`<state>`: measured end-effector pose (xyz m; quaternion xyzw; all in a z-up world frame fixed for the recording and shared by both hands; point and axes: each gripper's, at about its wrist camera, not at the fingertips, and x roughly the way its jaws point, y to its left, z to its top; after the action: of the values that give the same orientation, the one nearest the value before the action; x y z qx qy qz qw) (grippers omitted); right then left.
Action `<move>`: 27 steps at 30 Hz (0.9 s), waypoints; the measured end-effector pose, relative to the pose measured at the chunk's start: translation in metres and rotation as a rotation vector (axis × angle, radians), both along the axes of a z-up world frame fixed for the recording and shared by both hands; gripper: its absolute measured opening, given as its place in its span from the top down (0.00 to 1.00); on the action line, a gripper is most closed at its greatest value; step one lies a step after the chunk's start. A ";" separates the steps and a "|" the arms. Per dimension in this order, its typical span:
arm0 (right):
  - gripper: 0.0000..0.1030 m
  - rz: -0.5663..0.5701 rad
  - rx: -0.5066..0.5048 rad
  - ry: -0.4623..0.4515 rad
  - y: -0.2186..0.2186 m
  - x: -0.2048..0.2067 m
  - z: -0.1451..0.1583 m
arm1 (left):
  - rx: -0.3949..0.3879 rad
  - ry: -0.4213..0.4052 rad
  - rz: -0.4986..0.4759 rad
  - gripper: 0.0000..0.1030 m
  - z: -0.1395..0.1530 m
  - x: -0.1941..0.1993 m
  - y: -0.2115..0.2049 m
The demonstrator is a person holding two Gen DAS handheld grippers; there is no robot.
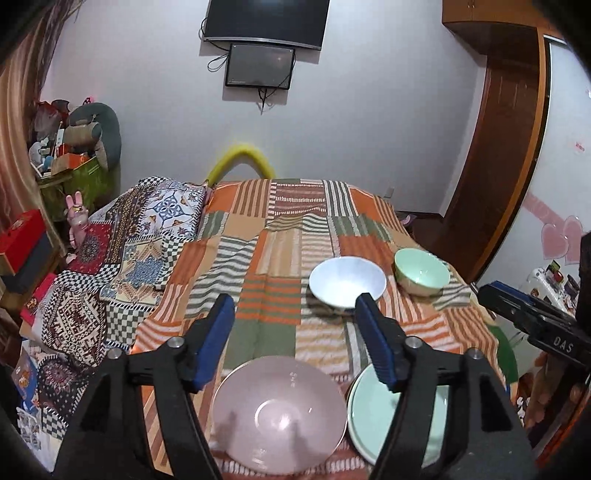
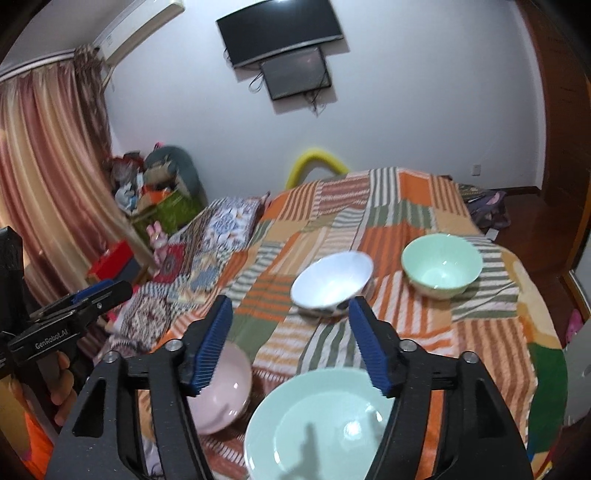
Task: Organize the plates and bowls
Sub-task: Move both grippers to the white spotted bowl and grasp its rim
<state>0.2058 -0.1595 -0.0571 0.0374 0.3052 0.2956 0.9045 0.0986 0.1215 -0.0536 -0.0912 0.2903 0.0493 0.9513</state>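
Surface: patchwork blanket [image 1: 280,258] in orange, green and cream stripes is covering the bed; two screens [image 1: 264,26] are hanging on the wall at 12 o'clock.
Bowls (2): white bowl [image 1: 347,282] is sitting near the middle; green bowl [image 1: 422,272] is sitting at its 3 o'clock, apart from it.
Plates (2): pink plate [image 1: 280,413] is lying at the near edge; green plate [image 2: 317,424] is lying just beside it at 3 o'clock.
Left gripper [image 1: 295,332]: hovering above the pink plate, jaws spread wide, gripping nothing.
Right gripper [image 2: 290,336]: hovering above the green plate, jaws spread wide, gripping nothing.
Clutter: heap of boxes and toys [image 1: 70,147] is standing at 10 o'clock by the curtain [image 2: 44,166].
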 end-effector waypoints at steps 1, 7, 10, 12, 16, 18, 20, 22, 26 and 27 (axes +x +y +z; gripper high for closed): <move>0.38 -0.007 0.002 0.000 -0.002 0.004 0.000 | -0.009 0.004 0.000 0.28 0.001 0.010 0.000; 0.38 -0.036 -0.008 0.019 -0.004 0.035 -0.005 | -0.045 0.043 -0.007 0.23 -0.005 0.056 0.000; 0.38 -0.049 -0.024 0.038 -0.003 0.054 -0.012 | -0.039 0.081 -0.011 0.23 -0.014 0.085 -0.001; 0.38 -0.053 -0.029 0.062 -0.001 0.067 -0.018 | -0.037 0.113 -0.020 0.23 -0.023 0.104 -0.002; 0.38 -0.059 -0.045 0.119 0.004 0.096 -0.033 | -0.042 0.183 -0.045 0.23 -0.043 0.139 -0.003; 0.38 -0.063 -0.056 0.140 0.006 0.106 -0.040 | -0.050 0.214 -0.045 0.23 -0.055 0.158 -0.003; 0.38 -0.070 -0.068 0.168 0.009 0.118 -0.049 | -0.048 0.241 -0.039 0.24 -0.070 0.177 -0.001; 0.38 -0.080 -0.079 0.190 0.011 0.128 -0.057 | -0.047 0.274 -0.031 0.33 -0.082 0.193 0.001; 0.38 -0.083 -0.119 0.214 0.017 0.142 -0.073 | -0.080 0.346 -0.044 0.42 -0.111 0.219 0.004; 0.38 -0.080 -0.126 0.220 0.019 0.144 -0.076 | -0.073 0.365 -0.051 0.46 -0.118 0.224 0.003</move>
<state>0.3503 -0.1407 -0.1331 0.0247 0.4188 0.2338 0.8771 0.3230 0.1243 -0.1720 -0.1076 0.4618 0.0303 0.8799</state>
